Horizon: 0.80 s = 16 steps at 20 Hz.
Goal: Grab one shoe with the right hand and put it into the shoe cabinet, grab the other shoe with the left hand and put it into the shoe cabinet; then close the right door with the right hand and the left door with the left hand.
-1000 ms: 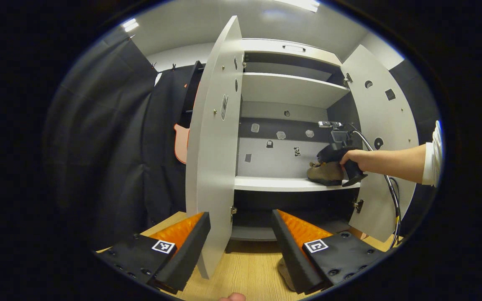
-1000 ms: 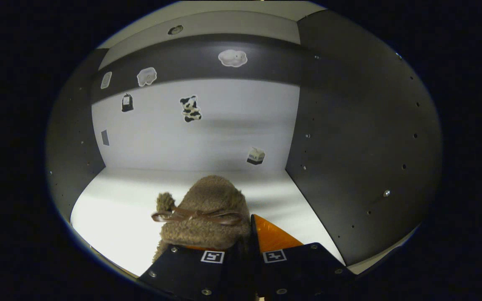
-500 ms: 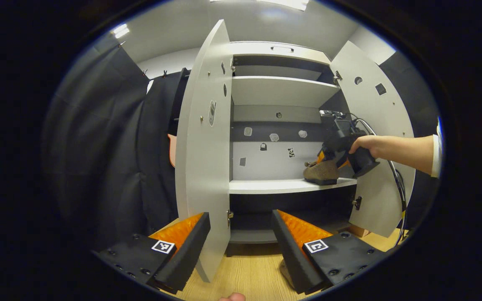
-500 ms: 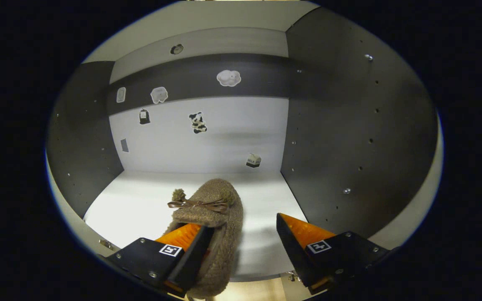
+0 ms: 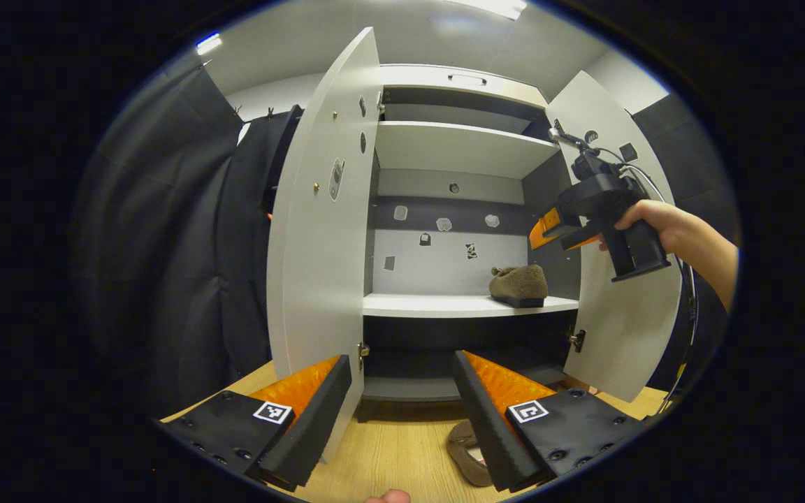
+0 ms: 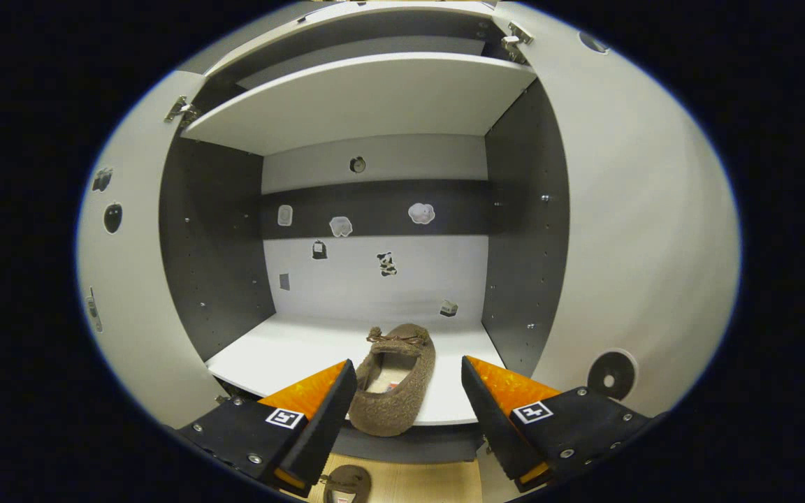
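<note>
Slipper (image 6: pixel 394 377) now sits free on the middle shelf (image 6: pixel 284 349); my right tongs (image 6: pixel 406 398) let go, backed out, apart. Left tongs (image 5: pixel 402 391) apart (empty) above floor slipper (image 5: pixel 465 450), next.

The shoe cabinet's middle shelf (image 5: pixel 444 304) is white and carries one fuzzy brown shoe (image 5: pixel 518 285), sitting toward its right end near the dark side wall; from the right gripper view that same shoe (image 6: pixel 394 377) lies with its heel at the front edge of the shelf (image 6: pixel 284 349). Below, the wooden floor (image 5: pixel 402 454) holds the other shoe (image 5: pixel 467 453), lying in front of the cabinet. The upper shelf (image 5: pixel 455 143) is bare.
</note>
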Tool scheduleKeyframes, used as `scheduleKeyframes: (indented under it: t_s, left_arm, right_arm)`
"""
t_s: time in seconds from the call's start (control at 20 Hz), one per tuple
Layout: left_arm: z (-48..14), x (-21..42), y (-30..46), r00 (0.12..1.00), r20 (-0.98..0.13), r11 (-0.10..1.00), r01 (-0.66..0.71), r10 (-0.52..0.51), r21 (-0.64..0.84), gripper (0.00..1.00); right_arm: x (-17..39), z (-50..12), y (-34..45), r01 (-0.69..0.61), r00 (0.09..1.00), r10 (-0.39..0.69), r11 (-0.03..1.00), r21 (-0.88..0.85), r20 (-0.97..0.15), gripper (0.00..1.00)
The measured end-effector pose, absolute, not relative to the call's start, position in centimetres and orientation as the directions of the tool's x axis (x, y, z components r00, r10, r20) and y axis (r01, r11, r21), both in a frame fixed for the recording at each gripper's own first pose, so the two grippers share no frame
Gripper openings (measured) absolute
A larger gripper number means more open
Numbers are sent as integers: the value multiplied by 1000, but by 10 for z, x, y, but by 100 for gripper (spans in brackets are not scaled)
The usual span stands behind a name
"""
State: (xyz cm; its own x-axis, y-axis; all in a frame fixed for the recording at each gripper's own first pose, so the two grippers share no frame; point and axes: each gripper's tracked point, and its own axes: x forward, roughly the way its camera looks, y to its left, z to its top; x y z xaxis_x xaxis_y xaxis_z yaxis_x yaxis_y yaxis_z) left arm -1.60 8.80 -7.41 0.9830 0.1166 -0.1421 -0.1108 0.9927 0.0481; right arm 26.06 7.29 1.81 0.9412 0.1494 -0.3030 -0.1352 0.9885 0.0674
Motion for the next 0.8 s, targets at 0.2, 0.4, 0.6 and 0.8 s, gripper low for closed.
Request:
scheduleKeyframes:
  t_s: [0.2,0.4,0.6,0.8]
  left_arm:
    - [-91,-16,70,978,-188,996,-82,85,27,96]
    - [-118,-23,41,966,-255,999,-36,43,33,99]
    - [-149,-31,14,941,-339,1000,-22,17,-10,96]
    - [-175,-32,0,917,-399,1000,-4,6,6,97]
  right_arm:
    - [202,21,66,-163,959,176,984,75,-222,92]
    - [152,4,40,-133,979,138,990,42,-148,93]
    - [103,-43,20,-113,982,116,993,31,-151,92]
    - [70,-64,12,-115,985,119,993,38,-126,92]
